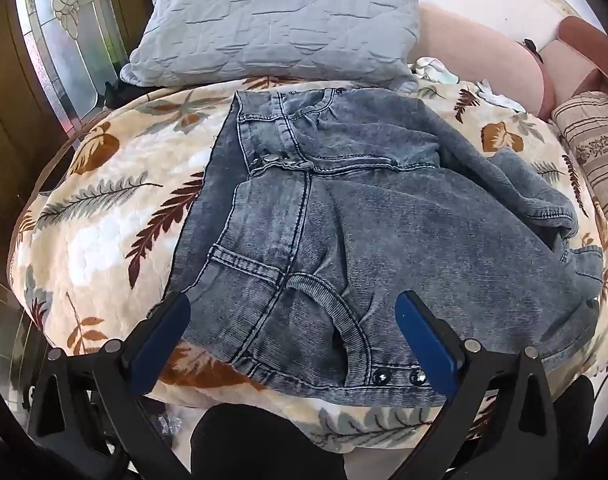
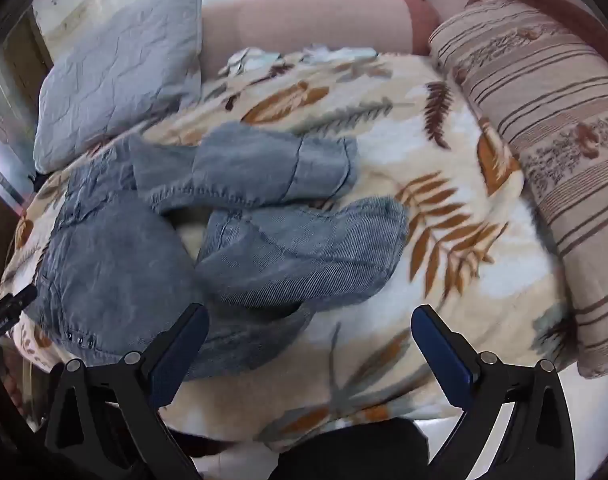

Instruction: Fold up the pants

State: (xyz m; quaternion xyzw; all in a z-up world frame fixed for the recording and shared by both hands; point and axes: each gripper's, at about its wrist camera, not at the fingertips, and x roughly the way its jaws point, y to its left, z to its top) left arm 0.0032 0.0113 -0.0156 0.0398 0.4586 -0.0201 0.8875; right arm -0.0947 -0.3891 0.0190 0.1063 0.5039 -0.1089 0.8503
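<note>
Grey-blue denim pants lie crumpled on a leaf-print blanket, waistband and pocket toward me. My left gripper is open and empty, its blue-padded fingers hovering over the waist end. In the right wrist view the pants lie at left with both legs bunched and bent toward the middle. My right gripper is open and empty above the blanket, its left finger over the near edge of the denim.
A grey-blue quilted pillow leans at the bed's far side. A striped bolster lies along the right edge. A pink cushioned backrest stands behind. A glass-panelled door is at far left.
</note>
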